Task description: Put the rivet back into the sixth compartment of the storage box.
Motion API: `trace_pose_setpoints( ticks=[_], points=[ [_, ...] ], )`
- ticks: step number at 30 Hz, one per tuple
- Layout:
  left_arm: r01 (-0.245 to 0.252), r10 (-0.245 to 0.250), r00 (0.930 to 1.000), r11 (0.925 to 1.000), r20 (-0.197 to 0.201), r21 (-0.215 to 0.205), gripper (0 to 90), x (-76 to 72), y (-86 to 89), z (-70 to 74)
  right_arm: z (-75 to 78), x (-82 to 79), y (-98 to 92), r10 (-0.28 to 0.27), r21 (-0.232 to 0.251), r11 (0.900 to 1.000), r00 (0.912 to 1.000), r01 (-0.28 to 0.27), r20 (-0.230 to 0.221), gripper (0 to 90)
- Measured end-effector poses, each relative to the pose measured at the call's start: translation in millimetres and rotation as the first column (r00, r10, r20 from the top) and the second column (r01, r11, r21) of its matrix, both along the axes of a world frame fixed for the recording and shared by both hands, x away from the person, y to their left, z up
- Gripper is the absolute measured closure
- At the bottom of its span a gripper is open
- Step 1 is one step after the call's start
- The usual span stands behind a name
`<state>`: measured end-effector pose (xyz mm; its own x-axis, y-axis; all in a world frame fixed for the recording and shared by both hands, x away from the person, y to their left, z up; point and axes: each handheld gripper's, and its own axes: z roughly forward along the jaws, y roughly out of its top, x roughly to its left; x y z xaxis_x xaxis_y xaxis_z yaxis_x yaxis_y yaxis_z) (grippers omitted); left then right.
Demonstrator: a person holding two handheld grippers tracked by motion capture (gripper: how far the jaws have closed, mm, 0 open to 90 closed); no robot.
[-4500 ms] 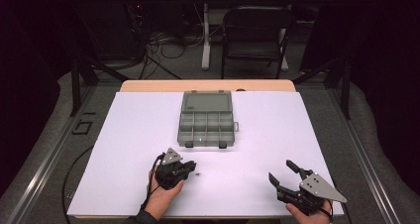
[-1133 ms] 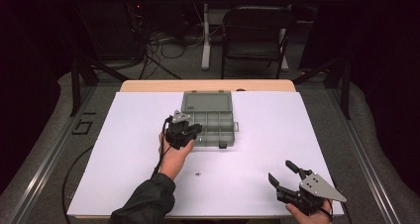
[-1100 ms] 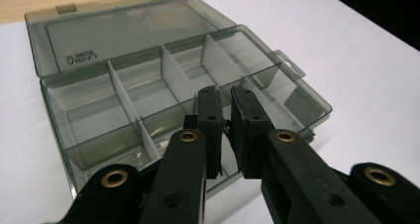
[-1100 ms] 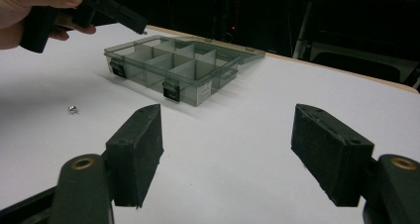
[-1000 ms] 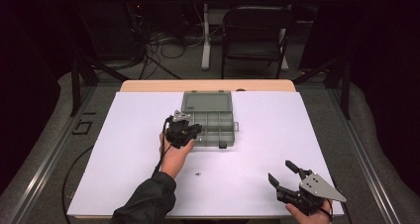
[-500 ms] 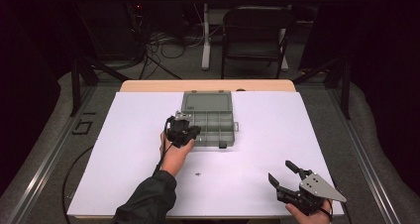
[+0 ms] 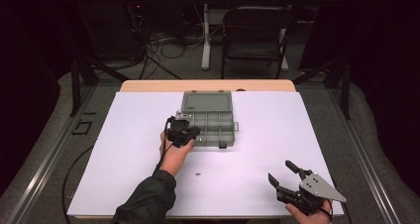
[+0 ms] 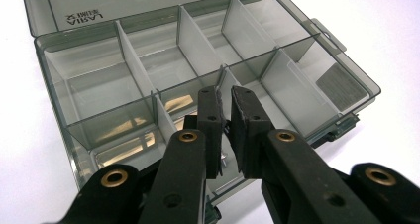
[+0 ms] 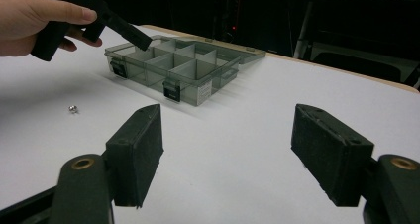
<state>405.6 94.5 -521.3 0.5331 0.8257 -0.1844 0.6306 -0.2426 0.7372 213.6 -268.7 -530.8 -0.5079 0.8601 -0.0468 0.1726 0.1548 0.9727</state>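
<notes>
The left tongs (image 8: 225,112) are nearly closed on a small metal piece (image 8: 225,159), over a near compartment of the organizer box (image 7: 208,120) at centre frame; lower it inside before releasing; the right tongs (image 7: 285,177) rest open, lower right.

A white-topped table (image 7: 124,149) carries an open grey compartment box (image 7: 208,116) near its far edge. A small screw (image 7: 197,174) lies alone nearer the front.
</notes>
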Motion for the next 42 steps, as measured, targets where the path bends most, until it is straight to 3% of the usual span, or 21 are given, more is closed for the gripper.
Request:
trace_pose_setpoints(
  ticks=[5, 13, 16, 21, 28, 32, 35, 38, 42],
  points=[
    [0.010, -0.010, 0.9999, 0.9999, -0.009, -0.004, 81.0, -1.3, 0.7, 1.2, 0.0, 0.0, 0.0, -0.002, 0.002, 1.000, 1.0000, 0.002, 0.003, 28.1],
    [0.024, -0.023, 0.9995, 0.9981, 0.020, -0.057, 59.7, -7.6, 6.1, 9.4, -0.1, -0.1, -0.1, -0.006, 0.002, 1.000, 1.0000, 0.006, 0.002, 28.0],
    [0.029, -0.027, 0.9990, 0.9979, 0.035, -0.058, 54.4, -10.2, 7.7, 12.6, -0.6, 0.5, -0.5, -0.007, 0.006, 1.000, 1.0000, 0.007, -0.001, 28.1],
    [0.034, -0.029, 0.9981, 0.9949, 0.055, -0.095, 46.4, -16.6, 13.3, 20.8, -1.4, 1.0, -1.4, -0.006, 0.005, 1.000, 1.0000, 0.006, -0.005, 28.1],
    [0.043, -0.033, 0.9958, 0.9929, 0.085, -0.111, 39.6, -24.6, 18.5, 28.3, -1.9, 1.4, -1.0, -0.009, 0.006, 1.000, 0.9999, 0.009, -0.007, 28.1],
    [0.041, -0.032, 0.9961, 0.9928, 0.082, -0.112, 36.8, -28.7, 22.0, 31.4, -2.0, 1.4, -0.7, -0.009, 0.002, 1.000, 0.9999, 0.009, -0.007, 28.1],
    [0.043, -0.034, 0.9941, 0.9951, 0.103, -0.088, 35.7, -33.1, 25.7, 34.4, -2.0, 1.2, -0.8, -0.009, 0.002, 1.000, 0.9999, 0.009, -0.008, 28.1],
    [0.052, -0.042, 0.9950, 0.9922, 0.090, -0.113, 35.0, -36.6, 29.2, 36.1, -2.2, 1.3, -1.2, -0.011, 0.002, 1.000, 0.9999, 0.011, -0.009, 28.1],
    [0.068, -0.057, 0.9934, 0.9912, 0.100, -0.113, 35.2, -43.5, 33.7, 38.1, -2.2, 1.7, -1.6, -0.016, 0.005, 1.000, 0.9998, 0.016, -0.008, 28.1]
  ],
)
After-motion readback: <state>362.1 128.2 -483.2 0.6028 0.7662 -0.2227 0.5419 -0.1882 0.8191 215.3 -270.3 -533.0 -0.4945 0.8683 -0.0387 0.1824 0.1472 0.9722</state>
